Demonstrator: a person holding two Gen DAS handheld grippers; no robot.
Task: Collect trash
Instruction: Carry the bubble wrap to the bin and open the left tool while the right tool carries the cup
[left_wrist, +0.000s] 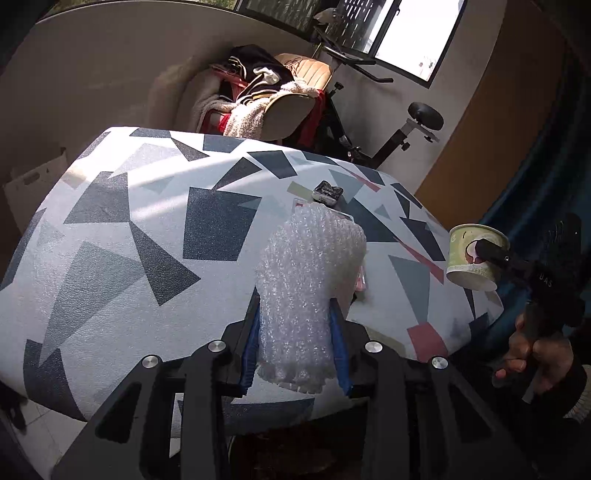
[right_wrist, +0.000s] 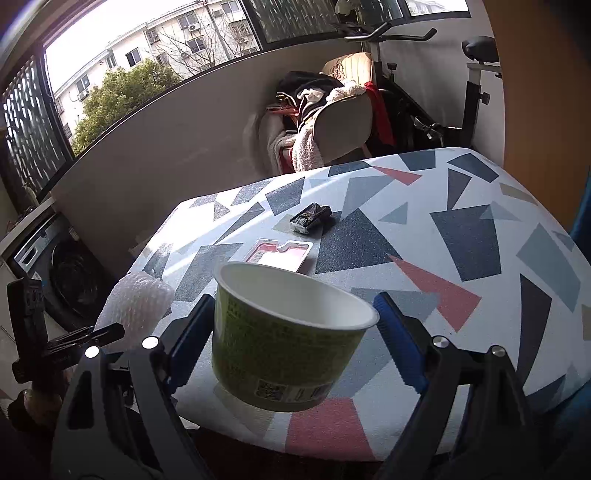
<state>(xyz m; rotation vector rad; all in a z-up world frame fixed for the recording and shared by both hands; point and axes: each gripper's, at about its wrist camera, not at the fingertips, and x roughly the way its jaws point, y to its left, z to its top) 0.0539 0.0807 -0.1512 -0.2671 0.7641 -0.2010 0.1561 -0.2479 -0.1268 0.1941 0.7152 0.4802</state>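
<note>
My left gripper (left_wrist: 297, 317) is shut on a roll of clear bubble wrap (left_wrist: 310, 280) and holds it above the near edge of the patterned table (left_wrist: 155, 229). The bubble wrap also shows in the right wrist view (right_wrist: 136, 302). My right gripper (right_wrist: 291, 317) is shut on a green paper cup (right_wrist: 284, 343), open side up, over the table's near edge (right_wrist: 461, 266). The cup also shows in the left wrist view (left_wrist: 474, 256). A black crumpled wrapper (right_wrist: 310, 218) and a pink-and-clear plastic blister pack (right_wrist: 280, 254) lie on the table. The wrapper also shows in the left wrist view (left_wrist: 327, 192).
Behind the table stands a chair piled with clothes (right_wrist: 321, 118) and an exercise bike (right_wrist: 465, 107). A washing machine (right_wrist: 62, 273) stands at the left. A wooden wall panel (left_wrist: 491, 147) runs along the right.
</note>
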